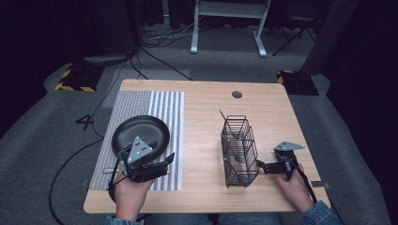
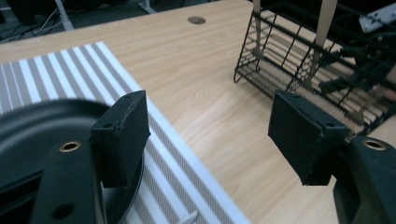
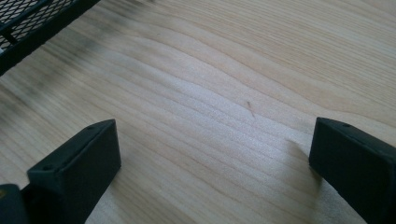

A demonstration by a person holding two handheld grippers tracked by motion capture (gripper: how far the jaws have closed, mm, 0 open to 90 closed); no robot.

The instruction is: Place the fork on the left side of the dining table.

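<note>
A black plate (image 1: 141,131) lies on a striped mat (image 1: 164,108) on the left half of the wooden table (image 1: 206,108). My left gripper (image 1: 162,164) hovers at the plate's near right edge, open. In the left gripper view its jaws (image 2: 210,126) stand wide apart with nothing between them, and the plate (image 2: 32,126) sits beneath the left jaw. A black wire basket (image 1: 238,150) holding metal cutlery (image 2: 258,28) stands right of centre. My right gripper (image 1: 260,166) is low beside the basket's near right side, open over bare wood (image 3: 215,154).
A round cable hole (image 1: 237,94) sits near the table's far edge. The corner of the basket (image 3: 28,18) shows at the top left of the right gripper view. Beyond the table are grey carpet, cables and white desk legs (image 1: 194,28).
</note>
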